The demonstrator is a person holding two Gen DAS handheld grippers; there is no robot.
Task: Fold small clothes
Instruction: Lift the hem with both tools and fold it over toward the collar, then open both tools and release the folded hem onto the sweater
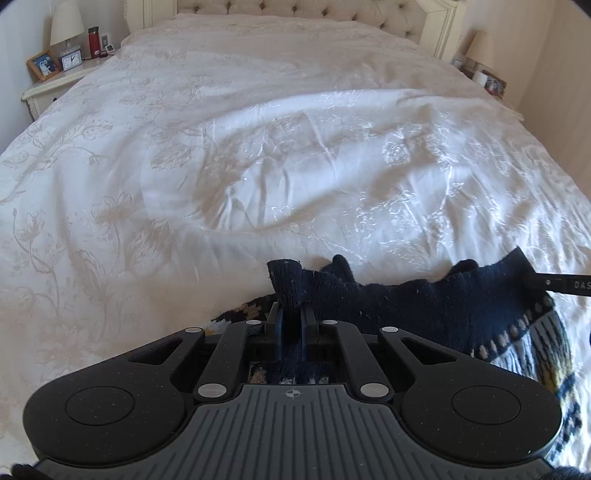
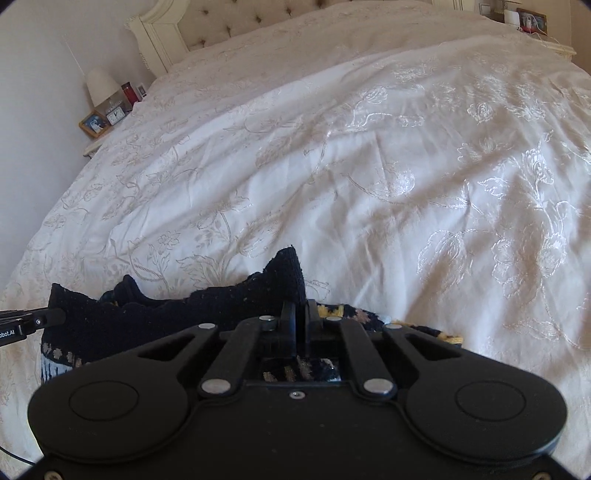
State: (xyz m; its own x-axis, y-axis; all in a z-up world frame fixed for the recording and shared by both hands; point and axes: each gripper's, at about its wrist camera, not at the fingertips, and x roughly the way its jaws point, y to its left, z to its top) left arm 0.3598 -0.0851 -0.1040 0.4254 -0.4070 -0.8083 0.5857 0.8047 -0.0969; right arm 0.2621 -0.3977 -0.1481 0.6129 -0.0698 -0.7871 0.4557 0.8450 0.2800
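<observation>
A small dark navy knitted garment (image 1: 424, 306) with a yellow, white and blue patterned band lies at the near edge of the bed. My left gripper (image 1: 291, 314) is shut on its left corner, which sticks up between the pads. My right gripper (image 2: 300, 314) is shut on the opposite corner of the navy garment (image 2: 155, 317), whose tip rises just ahead of the pads. The dark edge stretches between the two grippers. Each view shows the other gripper's finger at its side edge, pinching the cloth.
A white bedspread (image 1: 258, 147) with pale floral embroidery covers the bed up to a tufted headboard (image 1: 295, 11). A nightstand (image 1: 55, 81) on the left bears a lamp, clock, framed photo and red bottle. Another nightstand (image 1: 487, 81) stands at the right.
</observation>
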